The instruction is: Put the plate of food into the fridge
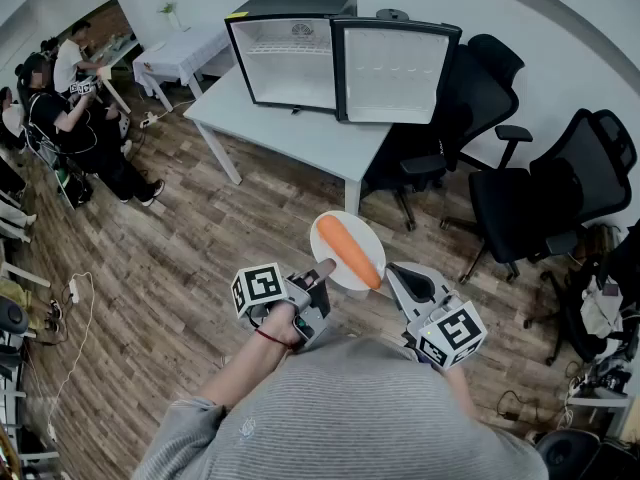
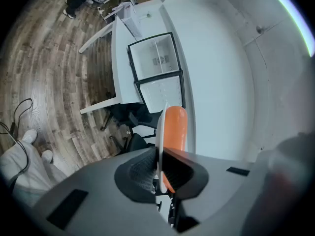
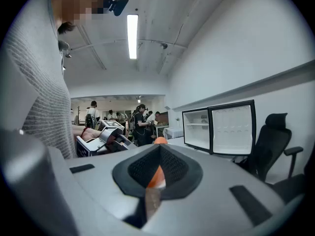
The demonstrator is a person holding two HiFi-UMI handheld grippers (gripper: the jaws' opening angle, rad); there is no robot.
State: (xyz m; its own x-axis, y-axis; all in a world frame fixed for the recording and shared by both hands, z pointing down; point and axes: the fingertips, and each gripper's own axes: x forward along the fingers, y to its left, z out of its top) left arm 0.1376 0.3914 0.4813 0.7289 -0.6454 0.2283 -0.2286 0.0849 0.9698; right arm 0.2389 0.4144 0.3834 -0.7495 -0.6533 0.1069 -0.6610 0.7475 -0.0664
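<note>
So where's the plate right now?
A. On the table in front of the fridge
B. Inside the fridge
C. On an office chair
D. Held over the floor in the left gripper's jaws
D: the left gripper has its jaws clamped on the rim of the plate, with the carrot on it, over the wooden floor, short of the table and the open fridge.

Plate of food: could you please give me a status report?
Left gripper shut on plate rim. Right gripper shut at opposite rim, grip unclear. Carrot on plate, mid-air. Mini fridge open ahead, nothing in the way.
</note>
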